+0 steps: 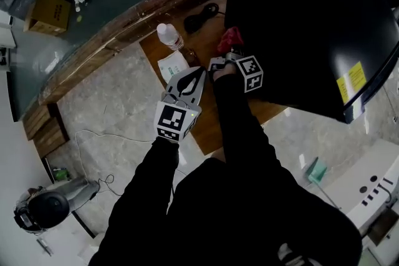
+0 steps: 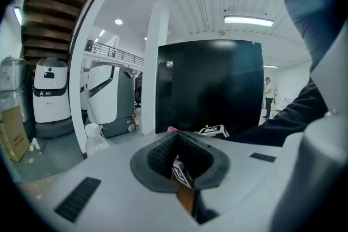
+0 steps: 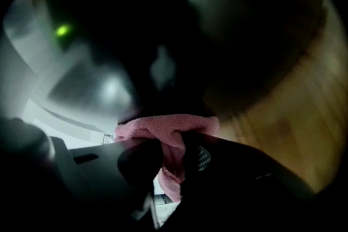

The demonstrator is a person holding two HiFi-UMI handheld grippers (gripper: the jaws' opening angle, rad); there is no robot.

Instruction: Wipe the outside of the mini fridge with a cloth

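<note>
**Fig. Wiping under way at the fridge's side wall: progress cannot be read from the surfaces**

My right claw (image 1: 227,56) is clenched on a pink cloth (image 1: 229,40). In the right gripper view, a fold of the cloth (image 3: 163,127) bulges out above the closed jaws. The bunched cloth lies against the side wall of the black mini fridge (image 1: 299,15), low down and near the corner that faces me. The fridge stands on the wooden desk (image 1: 269,110). Contact looks likely, as the glossy dark wall fills most of the right gripper view.

My left claw (image 1: 198,73) hangs just beside the right one, over the desk. Its jaws are drawn together on nothing, and it is clear of the fridge.

A plastic bottle (image 1: 169,35) and a white packet (image 1: 173,65) sit on the desk to the left, apart from both claws.

By my judgement the task is in its working phase, with the cloth gripped and applied to one wall. No streak, damp patch or dust line shows which areas are done. I would therefore count the top, the door face and the remaining walls as left to wipe.
</note>
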